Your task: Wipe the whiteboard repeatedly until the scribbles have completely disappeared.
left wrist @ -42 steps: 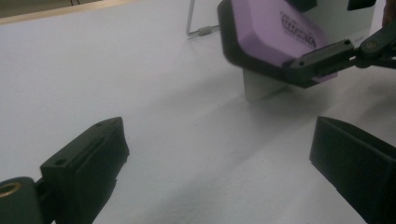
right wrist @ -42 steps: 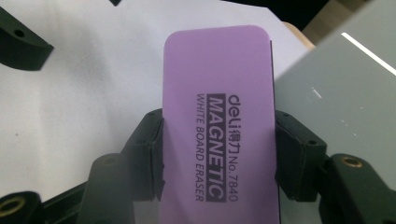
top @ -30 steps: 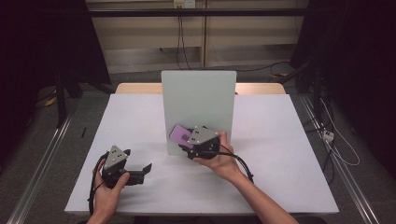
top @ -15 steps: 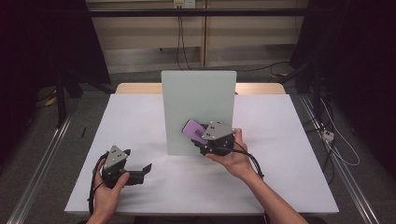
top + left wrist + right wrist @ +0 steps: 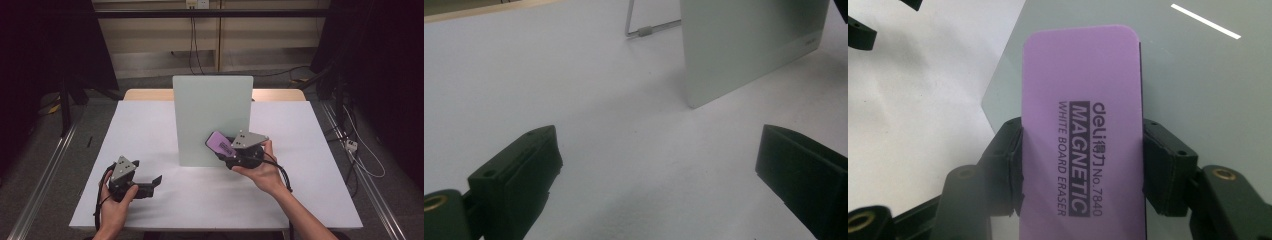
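A pale green-grey whiteboard (image 5: 210,115) stands upright in the middle of the white table (image 5: 150,125). My right gripper (image 5: 226,151) is shut on a purple magnetic whiteboard eraser (image 5: 219,143), held at the board's lower right face. In the right gripper view the eraser (image 5: 1083,115) sits lengthwise between both black pads, with the board (image 5: 1198,75) close behind it. My left gripper (image 5: 153,183) rests low at the front left of the table, open with nothing between its fingers. The left gripper view shows the board's lower corner (image 5: 749,45) ahead.
A wire stand (image 5: 639,31) props the board from behind. A wooden edge (image 5: 145,94) runs along the table's far side. Cables (image 5: 350,150) lie on the floor to the right. Bare white tabletop lies between the two grippers.
My right gripper has carried the eraser to the right across the lower part of the board. The left gripper has stayed where it was.
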A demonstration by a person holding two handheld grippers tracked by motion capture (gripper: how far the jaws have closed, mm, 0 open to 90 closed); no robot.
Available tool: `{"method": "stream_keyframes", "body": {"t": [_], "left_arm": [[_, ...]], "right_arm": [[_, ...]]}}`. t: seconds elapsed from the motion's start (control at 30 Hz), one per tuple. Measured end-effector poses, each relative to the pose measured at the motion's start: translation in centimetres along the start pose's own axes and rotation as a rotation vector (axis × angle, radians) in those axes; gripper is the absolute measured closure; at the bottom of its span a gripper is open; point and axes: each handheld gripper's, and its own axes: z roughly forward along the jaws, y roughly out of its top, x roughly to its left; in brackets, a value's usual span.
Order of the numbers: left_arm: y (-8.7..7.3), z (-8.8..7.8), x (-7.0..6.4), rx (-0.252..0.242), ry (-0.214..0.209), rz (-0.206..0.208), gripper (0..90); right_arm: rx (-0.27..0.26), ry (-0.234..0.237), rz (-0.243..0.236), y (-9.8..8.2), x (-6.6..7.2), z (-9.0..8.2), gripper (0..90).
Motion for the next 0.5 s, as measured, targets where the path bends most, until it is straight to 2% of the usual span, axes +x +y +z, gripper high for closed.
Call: {"method": "stream_keyframes", "body": {"t": [0.27, 0.5], "left_arm": [[-0.2, -0.1, 0.1, 0.002, -0.002, -0.005, 4.2], [-0.1, 0.0, 0.1, -0.003, -0.002, -0.008, 4.2]], "right_arm": [[-0.012, 0.031, 0.089, -0.8, -0.5, -1.1, 41.5], [-0.004, 0.040, 0.097, -1.2, -0.6, -1.6, 41.5]]}}
